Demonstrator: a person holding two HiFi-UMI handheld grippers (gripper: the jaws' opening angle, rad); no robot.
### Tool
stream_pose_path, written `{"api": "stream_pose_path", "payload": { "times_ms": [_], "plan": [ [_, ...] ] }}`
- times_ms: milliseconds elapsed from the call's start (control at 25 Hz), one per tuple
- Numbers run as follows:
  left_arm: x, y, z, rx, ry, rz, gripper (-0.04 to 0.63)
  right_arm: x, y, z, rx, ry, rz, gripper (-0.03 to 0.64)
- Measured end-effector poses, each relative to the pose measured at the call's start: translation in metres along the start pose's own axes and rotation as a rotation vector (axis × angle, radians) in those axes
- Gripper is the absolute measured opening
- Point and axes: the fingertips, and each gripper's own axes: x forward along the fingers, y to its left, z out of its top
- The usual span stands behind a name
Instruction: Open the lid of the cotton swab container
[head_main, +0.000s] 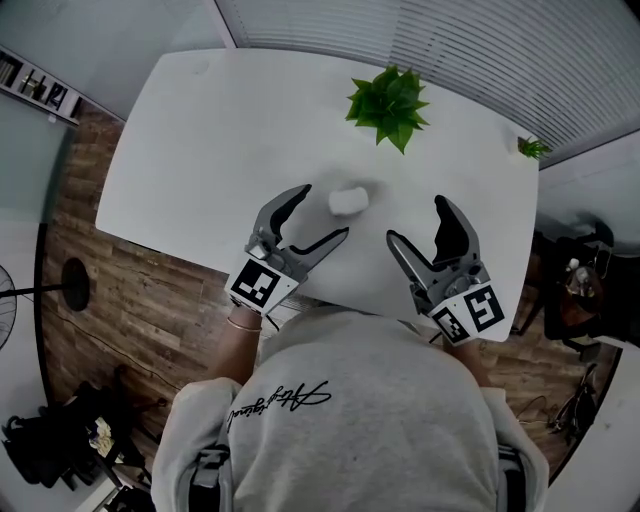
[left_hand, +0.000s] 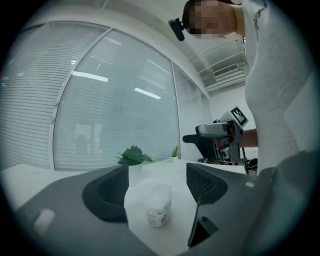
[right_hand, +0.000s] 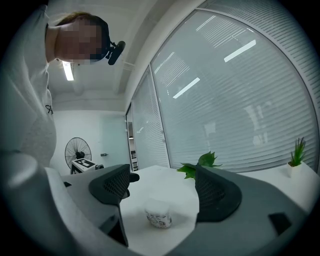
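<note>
The cotton swab container (head_main: 348, 200) is a small white round tub with its lid on, standing upright on the white table (head_main: 200, 140). My left gripper (head_main: 322, 212) is open just left of it, with the tub (left_hand: 159, 205) seen ahead between its two dark jaws, untouched. My right gripper (head_main: 418, 220) is open to the right of the tub, a short way off. In the right gripper view the tub (right_hand: 159, 213) stands ahead on the table between the jaws, and nothing is held.
A small green potted plant (head_main: 389, 104) stands on the table beyond the tub, and a smaller plant (head_main: 532, 148) sits at the far right corner. The table's near edge runs just under both grippers. A floor fan (head_main: 40, 288) stands on the wooden floor at left.
</note>
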Motion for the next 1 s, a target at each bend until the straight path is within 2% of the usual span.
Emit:
{"api": "stream_pose_path", "payload": {
  "times_ms": [240, 440, 840, 1000],
  "plan": [
    [0.015, -0.002, -0.031, 0.037, 0.087, -0.024, 0.350, -0.007, -0.003, -0.003, 0.007, 0.005, 0.002, 0.394],
    [0.024, 0.001, -0.047, -0.010, 0.120, -0.027, 0.350, -0.009, -0.004, -0.005, 0.010, 0.009, 0.011, 0.394],
    [0.047, -0.001, -0.086, -0.023, 0.252, -0.050, 0.351, -0.010, -0.005, -0.005, 0.027, 0.010, 0.028, 0.394],
    [0.053, 0.002, -0.099, 0.018, 0.315, -0.045, 0.351, -0.011, -0.009, -0.004, 0.024, 0.011, 0.026, 0.394]
  ]
}}
